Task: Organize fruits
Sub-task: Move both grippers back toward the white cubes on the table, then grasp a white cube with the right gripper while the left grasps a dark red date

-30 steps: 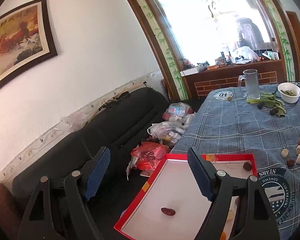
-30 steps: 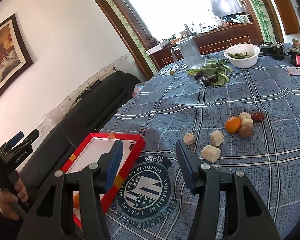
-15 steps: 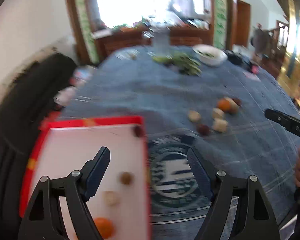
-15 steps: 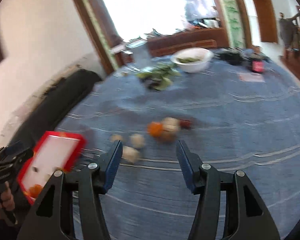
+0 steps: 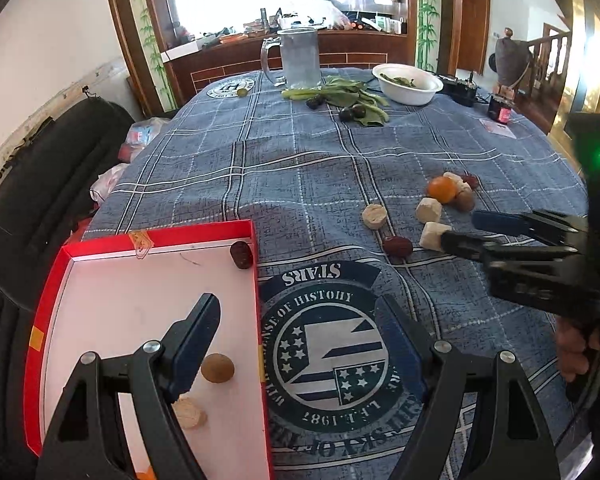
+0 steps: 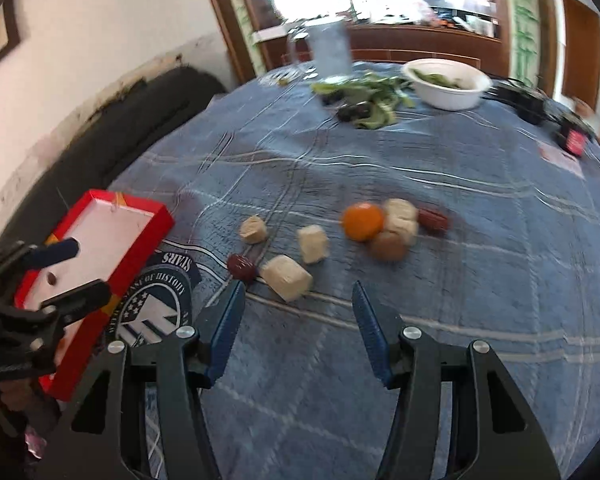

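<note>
A red-rimmed white tray (image 5: 156, 236) lies at the table's near left; it also shows in the right wrist view (image 6: 140, 216). It holds a red date (image 5: 242, 255), a brown round fruit (image 5: 217, 367) and a pale chunk (image 5: 189, 413). On the cloth lie an orange (image 6: 363, 221), pale chunks (image 6: 286, 277), a red date (image 6: 241, 266) and a brown fruit (image 6: 387, 245). My left gripper (image 5: 298, 340) is open and empty over the tray's right rim. My right gripper (image 6: 298, 312) is open and empty, just short of the nearest pale chunk.
At the far end of the table stand a glass mug (image 5: 298, 58), a white bowl (image 5: 407, 84), green leaves with dark plums (image 5: 352, 112) and a small dark jar (image 5: 500, 108). A black sofa (image 5: 40, 184) runs along the left side.
Both grippers swung right, away from the sofa, toward the table. The left now hangs over the tray's right rim; the right has closed in on the loose fruit. Both stayed open.
</note>
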Motion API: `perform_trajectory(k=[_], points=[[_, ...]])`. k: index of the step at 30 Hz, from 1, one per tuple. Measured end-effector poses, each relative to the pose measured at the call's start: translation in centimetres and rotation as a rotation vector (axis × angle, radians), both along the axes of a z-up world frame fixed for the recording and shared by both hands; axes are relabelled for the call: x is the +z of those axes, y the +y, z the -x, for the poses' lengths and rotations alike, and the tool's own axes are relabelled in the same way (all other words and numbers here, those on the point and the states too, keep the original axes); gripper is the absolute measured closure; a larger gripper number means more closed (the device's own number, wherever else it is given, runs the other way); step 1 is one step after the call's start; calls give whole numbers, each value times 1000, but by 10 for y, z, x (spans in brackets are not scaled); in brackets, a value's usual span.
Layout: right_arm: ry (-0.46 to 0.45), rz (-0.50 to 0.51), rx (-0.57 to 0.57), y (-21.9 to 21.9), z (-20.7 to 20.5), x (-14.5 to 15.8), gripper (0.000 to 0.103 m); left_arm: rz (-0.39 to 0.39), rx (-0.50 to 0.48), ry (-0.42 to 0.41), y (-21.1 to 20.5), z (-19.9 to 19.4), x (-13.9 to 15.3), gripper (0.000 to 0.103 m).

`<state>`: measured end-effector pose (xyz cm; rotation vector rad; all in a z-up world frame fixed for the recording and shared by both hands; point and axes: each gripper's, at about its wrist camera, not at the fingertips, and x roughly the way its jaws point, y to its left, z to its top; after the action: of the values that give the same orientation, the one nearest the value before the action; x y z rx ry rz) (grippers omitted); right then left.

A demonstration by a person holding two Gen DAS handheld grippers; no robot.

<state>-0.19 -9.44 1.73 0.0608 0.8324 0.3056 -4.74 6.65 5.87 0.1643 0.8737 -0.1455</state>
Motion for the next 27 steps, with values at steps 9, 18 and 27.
perform_trajectory(k=[9, 18, 27], points=[[73, 115, 15, 28, -31, -28, 54, -13, -15, 13, -8, -12, -4, 23], [40, 80, 15, 11, -30, -24, 67, -42, -59, 43, -47, -40, -13, 23], [145, 37, -103, -31, -41, -24, 67, -37, -102, 139, -74, -74, -47, 33]])
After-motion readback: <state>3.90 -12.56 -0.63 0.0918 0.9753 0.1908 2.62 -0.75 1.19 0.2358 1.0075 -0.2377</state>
